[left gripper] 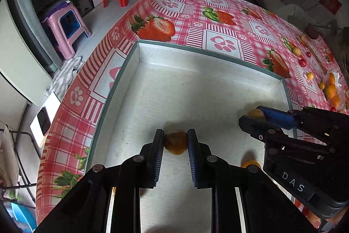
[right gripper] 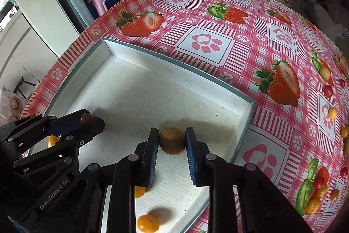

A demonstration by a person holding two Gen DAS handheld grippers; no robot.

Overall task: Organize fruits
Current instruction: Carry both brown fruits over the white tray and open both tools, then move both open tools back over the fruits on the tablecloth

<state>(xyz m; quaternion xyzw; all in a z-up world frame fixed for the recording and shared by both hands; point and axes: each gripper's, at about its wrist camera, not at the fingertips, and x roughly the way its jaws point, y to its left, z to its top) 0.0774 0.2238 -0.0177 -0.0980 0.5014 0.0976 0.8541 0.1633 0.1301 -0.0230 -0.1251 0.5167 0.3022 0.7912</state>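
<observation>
Both grippers, left [left gripper: 175, 138] and right [right gripper: 172, 137], grip small fruits directly above the tray [right gripper: 152, 88], jaws closed on them.

Two brownish-orange fruits [left gripper: 176, 143] [right gripper: 172, 140] held above white tray [right gripper: 135, 88], small oranges [right gripper: 147, 223] inside

Mounted close behind each tool, aimed forward and down; both sharing the white tray [left gripper: 196, 88] [right gripper: 139, 88] on the desk [left gripper: 229, 21] [right gripper: 240, 36].
</observation>
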